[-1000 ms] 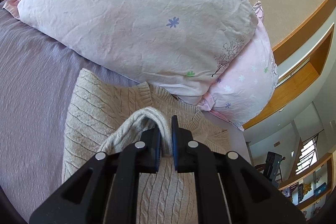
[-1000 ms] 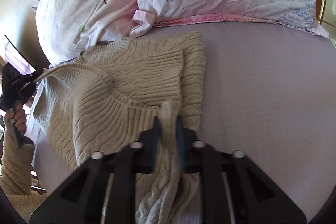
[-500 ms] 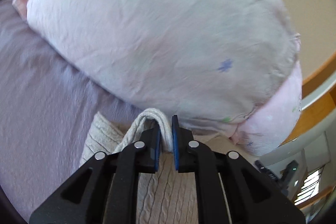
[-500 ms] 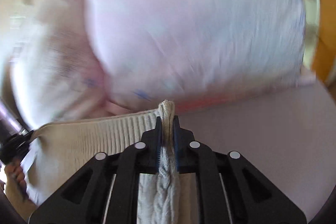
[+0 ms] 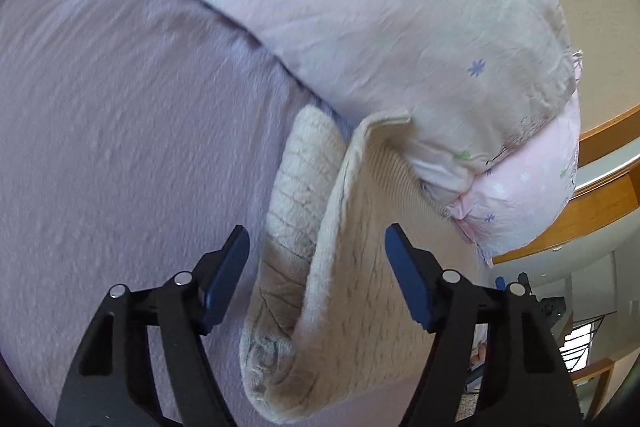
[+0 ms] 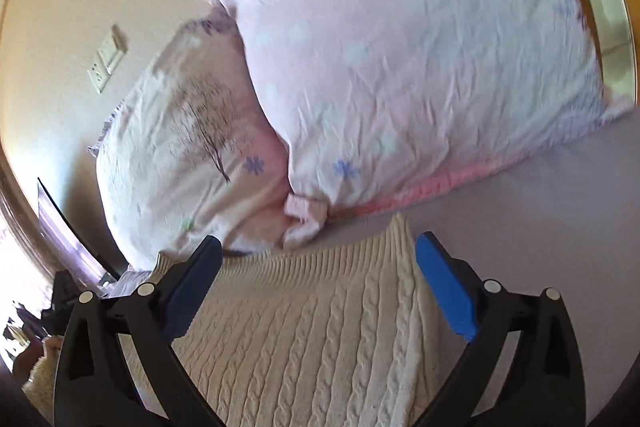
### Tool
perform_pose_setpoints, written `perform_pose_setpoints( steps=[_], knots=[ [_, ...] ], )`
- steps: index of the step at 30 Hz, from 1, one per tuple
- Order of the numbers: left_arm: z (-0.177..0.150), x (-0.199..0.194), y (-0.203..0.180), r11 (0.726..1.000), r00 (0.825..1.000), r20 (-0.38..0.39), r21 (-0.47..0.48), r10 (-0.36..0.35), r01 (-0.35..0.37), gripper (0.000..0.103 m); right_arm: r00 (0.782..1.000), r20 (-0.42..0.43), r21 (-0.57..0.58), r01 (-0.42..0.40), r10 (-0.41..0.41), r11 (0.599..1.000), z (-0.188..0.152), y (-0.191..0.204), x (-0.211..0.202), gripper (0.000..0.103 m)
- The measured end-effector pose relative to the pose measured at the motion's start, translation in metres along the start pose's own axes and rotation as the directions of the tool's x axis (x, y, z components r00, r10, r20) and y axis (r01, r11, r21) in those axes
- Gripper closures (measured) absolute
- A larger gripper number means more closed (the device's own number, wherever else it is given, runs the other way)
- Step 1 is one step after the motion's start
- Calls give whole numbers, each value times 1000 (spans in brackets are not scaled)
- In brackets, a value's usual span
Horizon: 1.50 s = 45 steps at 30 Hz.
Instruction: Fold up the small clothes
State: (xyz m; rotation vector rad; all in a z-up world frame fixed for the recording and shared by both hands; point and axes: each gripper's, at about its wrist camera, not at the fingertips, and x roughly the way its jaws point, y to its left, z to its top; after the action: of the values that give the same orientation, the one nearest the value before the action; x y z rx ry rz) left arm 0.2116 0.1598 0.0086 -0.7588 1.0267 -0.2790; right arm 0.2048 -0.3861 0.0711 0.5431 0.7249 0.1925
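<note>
Cream cable-knit sweater (image 6: 320,339) lies between your spread jaws: left gripper (image 5: 316,267) and right gripper (image 6: 318,279) both released.

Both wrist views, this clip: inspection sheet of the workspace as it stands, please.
Surface: lilac bedsheet, lightly wrinkled.
Job's things: cream cable-knit sweater, folded over, ribbed edge lying near the pillows.
Clutter: two pale pink floral pillows, stacked.
Grippers: left claw open, right claw open; both over the sweater, holding nothing.
Cables: nothing seen.
Surroundings: beige wall, white wall switch plate, wooden ledge.
</note>
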Motion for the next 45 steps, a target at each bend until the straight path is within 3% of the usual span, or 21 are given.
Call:
perform_pose_setpoints(
  steps=[4, 5, 6, 10, 13, 16, 18, 20, 21, 22, 24, 25, 26, 28, 30, 32, 34, 38, 40, 44, 45],
  knots=[
    [-2, 10, -4, 1000, 1000, 7, -1, -12, 12, 47, 1000, 13, 8, -26, 26, 1000, -2, -2, -2, 4],
    [-3, 17, 0, 998, 999, -22, -40, -43, 42, 72, 999, 17, 18, -38, 38, 999, -1, -4, -4, 4],
    [-4, 22, 5, 993, 996, -37, -88, -82, 79, 78, 999, 18, 29, -50, 49, 998, -4, -7, -5, 4],
    [-8, 14, -14, 966, 976, 16, -143, -217, 217, 84, 996, 38, 67, -79, 77, 995, 2, -18, -9, 4],
    [-13, 4, -86, 937, 938, 25, -23, -347, 347, 88, 993, 81, 67, -87, 81, 994, 10, -23, -20, 4],
    [-27, 31, -179, 846, 849, -59, 73, -525, 529, 89, 989, 137, 66, -62, 52, 996, 18, -33, -36, 4],
    [-40, 76, -230, 771, 768, -154, 56, -621, 635, 85, 988, 151, 68, -44, 33, 997, 21, -44, -43, 4],
    [-55, 126, -264, 693, 659, -263, -59, -705, 718, 83, 989, 146, 90, -3, -10, 996, 24, -60, -48, 4],
    [-65, 151, -277, 649, 580, -333, -149, -743, 746, 80, 990, 137, 117, 1, -17, 993, 25, -70, -51, 4],
    [-70, 160, -281, 653, 570, -359, -174, -739, 737, 77, 992, 126, 170, -15, -7, 985, 27, -83, -54, 4],
    [-71, 148, -276, 704, 649, -332, -68, -684, 707, 46, 993, 108, 242, -70, 45, 968, 28, -98, -57, 4],
    [-66, 136, -270, 735, 703, -292, 2, -648, 678, 40, 993, 94, 267, -98, 75, 959, 29, -103, -56, 4],
    [-59, 119, -257, 788, 784, -222, 89, -580, 609, 32, 992, 65, 289, -126, 112, 949, 29, -105, -53, 4],
    [-45, 101, -236, 877, 895, -127, 181, -427, 444, 25, 985, -23, 312, -153, 168, 938, 27, -103, -38, 3],
    [-41, 95, -211, 939, 967, -70, 230, -244, 254, 24, 968, -145, 323, -151, 206, 934, 20, -95, -14, 3],
    [-44, 104, -189, 959, 981, -103, 218, -161, 181, 24, 947, -228, 312, -147, 225, 939, 12, -86, 3, 3],
    [-52, 119, -175, 969, 980, -165, 197, -115, 147, 24, 944, -271, 275, -111, 187, 955, 6, -78, 10, 22],
    [-63, 134, -171, 964, 970, -210, 204, -126, 170, 24, 933, -318, 227, -99, 170, 969, -1, -68, 17, 32],
    [-64, 140, -178, 960, 967, -225, 221, -121, 172, 22, 938, -328, 157, -67, 116, 985, -2, -60, 22, 86],
    [-68, 148, -177, 956, 966, -241, 248, -98, 159, 22, 956, -289, 147, 0, 43, 989, 1, -62, 26, 89],
    [-70, 152, -178, 957, 963, -253, 243, -97, 160, 22, 952, -302, 153, 2, 45, 988, -1, -63, 25, 75]
  ],
)
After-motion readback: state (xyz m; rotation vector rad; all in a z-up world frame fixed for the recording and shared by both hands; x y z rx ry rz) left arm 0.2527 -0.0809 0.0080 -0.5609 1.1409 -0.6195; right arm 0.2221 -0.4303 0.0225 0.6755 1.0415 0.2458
